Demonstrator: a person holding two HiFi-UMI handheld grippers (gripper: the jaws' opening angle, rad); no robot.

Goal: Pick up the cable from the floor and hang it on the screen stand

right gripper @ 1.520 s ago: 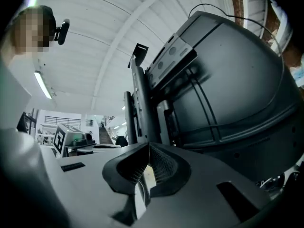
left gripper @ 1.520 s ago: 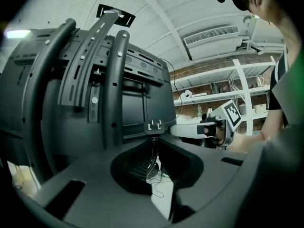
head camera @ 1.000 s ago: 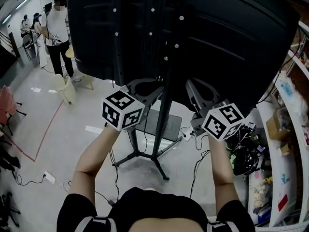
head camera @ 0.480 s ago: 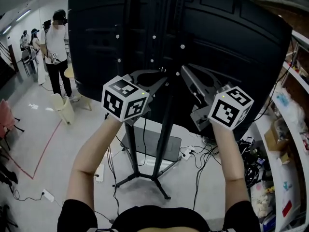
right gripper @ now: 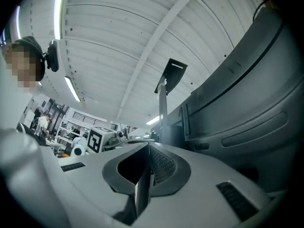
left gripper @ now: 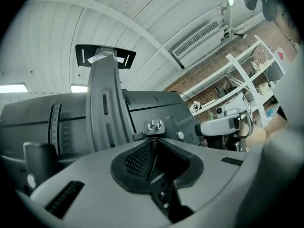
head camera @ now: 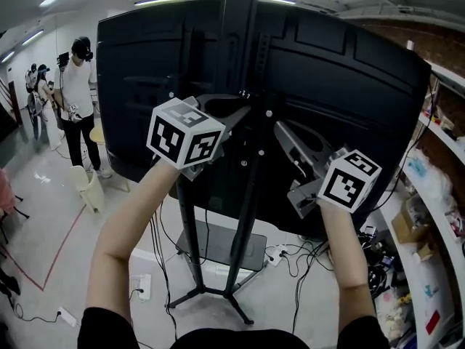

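Left gripper point(head camera: 244, 103), right gripper point(head camera: 280, 128), plug point(left gripper: 153, 126) higher

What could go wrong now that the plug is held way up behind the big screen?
1. The plug sits only at the very tip of the left gripper. It might slip out and drop to the floor.
2. That gripper is close to the back of the screen and to the stand. A careless move could bump or scratch them.
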